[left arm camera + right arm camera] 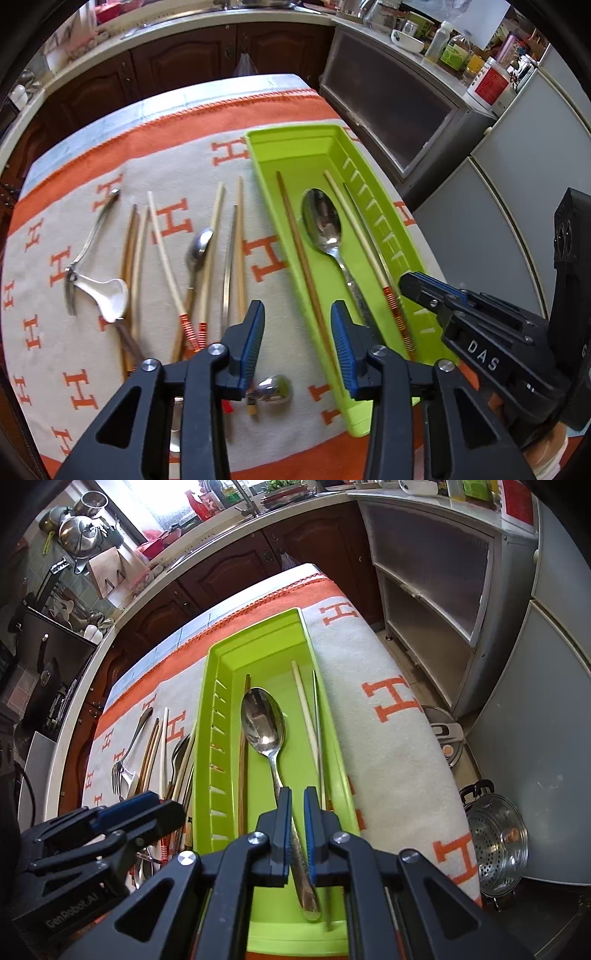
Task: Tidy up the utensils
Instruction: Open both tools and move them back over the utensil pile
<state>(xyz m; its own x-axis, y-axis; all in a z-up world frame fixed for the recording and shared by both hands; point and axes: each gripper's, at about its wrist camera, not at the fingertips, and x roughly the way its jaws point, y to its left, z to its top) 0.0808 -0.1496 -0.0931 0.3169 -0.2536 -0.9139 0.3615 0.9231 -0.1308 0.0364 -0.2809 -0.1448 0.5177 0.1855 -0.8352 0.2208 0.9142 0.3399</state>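
Green tray (218, 738) lying lengthwise along the right edge of the table, on the orange-and-cream cloth (399, 746). In it we see a large metal spoon (264, 723), bowl toward the far end, with a brown chopstick (242, 753) on its left and a pale chopstick (306, 716) on its right. Our right gripper (297, 827) stands over the near end of the tray, its jaws nearly closed around the spoon's handle; we cannot tell whether the pads press it. Our left gripper (297, 347) hovers at the tray's left wall, jaws wide apart and holding nothing. On the cloth left of the tray lie the loose utensils: a white ceramic spoon (105, 291), a fork (86, 251), a small metal spoon (199, 245) and several chopsticks (240, 251)
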